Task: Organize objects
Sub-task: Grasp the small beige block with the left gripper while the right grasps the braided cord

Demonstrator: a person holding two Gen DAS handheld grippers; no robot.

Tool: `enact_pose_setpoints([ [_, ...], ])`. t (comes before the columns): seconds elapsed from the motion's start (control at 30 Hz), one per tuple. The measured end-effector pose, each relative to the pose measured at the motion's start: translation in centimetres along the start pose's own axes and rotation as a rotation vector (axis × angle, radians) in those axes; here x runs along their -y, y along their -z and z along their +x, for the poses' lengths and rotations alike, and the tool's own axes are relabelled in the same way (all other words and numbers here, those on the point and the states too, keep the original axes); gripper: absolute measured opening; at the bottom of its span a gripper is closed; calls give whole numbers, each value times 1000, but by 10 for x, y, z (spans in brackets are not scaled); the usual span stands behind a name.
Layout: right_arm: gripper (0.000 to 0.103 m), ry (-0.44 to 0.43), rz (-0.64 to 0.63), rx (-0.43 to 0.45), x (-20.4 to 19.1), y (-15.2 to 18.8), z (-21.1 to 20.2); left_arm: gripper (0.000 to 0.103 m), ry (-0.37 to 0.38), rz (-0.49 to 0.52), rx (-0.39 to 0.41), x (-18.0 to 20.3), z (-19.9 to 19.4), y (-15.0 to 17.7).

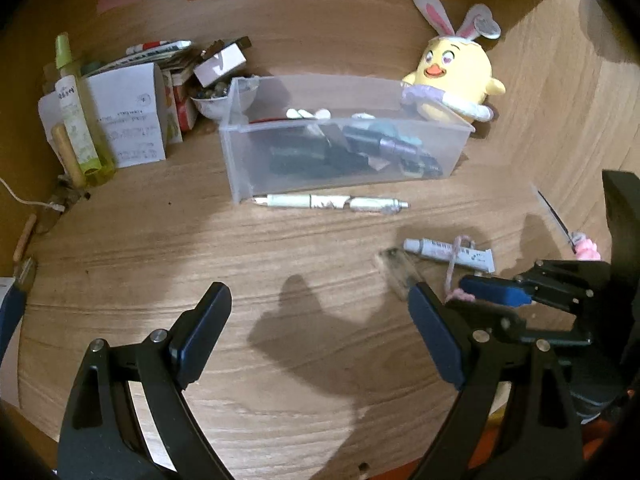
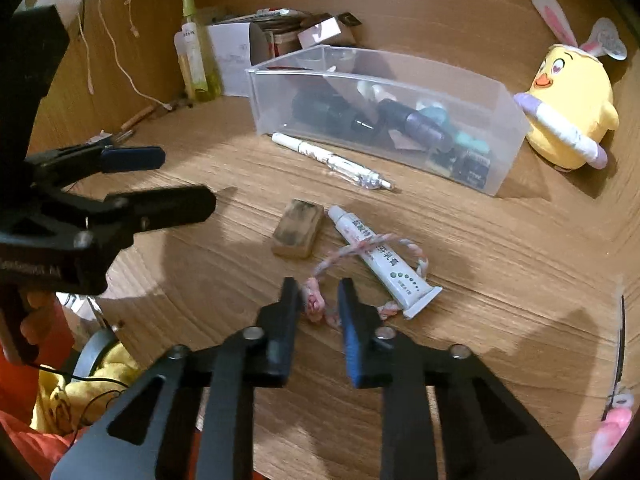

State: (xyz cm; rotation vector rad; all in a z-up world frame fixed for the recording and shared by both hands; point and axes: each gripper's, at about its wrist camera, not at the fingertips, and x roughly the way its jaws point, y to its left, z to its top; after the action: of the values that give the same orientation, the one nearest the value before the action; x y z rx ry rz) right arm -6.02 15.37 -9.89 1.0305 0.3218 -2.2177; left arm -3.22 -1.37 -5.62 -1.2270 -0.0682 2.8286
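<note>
**Wooden table, clear bin and loose small things**

The table [image 2: 500, 264] is pale wood with strong grain, closed in by wooden walls at the back and sides. At far left stand a green spray bottle [image 1: 76, 120] and folded white paper [image 1: 128, 116]. In the middle sits a clear plastic bin [image 1: 344, 140], rectangular, holding dark cylinders. A white pen [image 1: 328, 201] lies just in front of it. Right of the bin leans a yellow plush chick [image 1: 452, 80] with rabbit ears. Nearer lie a worn block eraser [image 2: 298, 234], a white tube [image 2: 380, 260] and a pink twisted cord [image 2: 320, 304] looped over it. The left tool [image 1: 320, 312] is spread wide over bare wood. The right tool [image 2: 318, 300] is clenched around the cord's knotted end.
</note>
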Motion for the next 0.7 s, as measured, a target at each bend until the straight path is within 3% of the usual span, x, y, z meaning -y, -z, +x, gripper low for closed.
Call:
enact_pose_setpoints([
  [0.03, 10, -5, 6, 3, 1, 0, -1, 91, 3, 5, -5, 2, 2, 0],
  [0.27, 10, 20, 66, 83, 21, -6, -31, 91, 47, 60, -49, 27, 23, -6],
  [0.43, 10, 16, 116, 146, 41, -13, -56, 90, 37, 109, -94, 46, 43, -10],
  [0.5, 10, 17, 129, 176, 48, -18, -66, 83, 34, 121, -111, 51, 50, -11],
  [0.57, 10, 33, 133, 199, 53, -22, -74, 67, 36, 130, -129, 54, 56, -12],
  [0.7, 10, 52, 146, 235, 60, -29, -83, 53, 38, 121, -127, 54, 62, -15],
])
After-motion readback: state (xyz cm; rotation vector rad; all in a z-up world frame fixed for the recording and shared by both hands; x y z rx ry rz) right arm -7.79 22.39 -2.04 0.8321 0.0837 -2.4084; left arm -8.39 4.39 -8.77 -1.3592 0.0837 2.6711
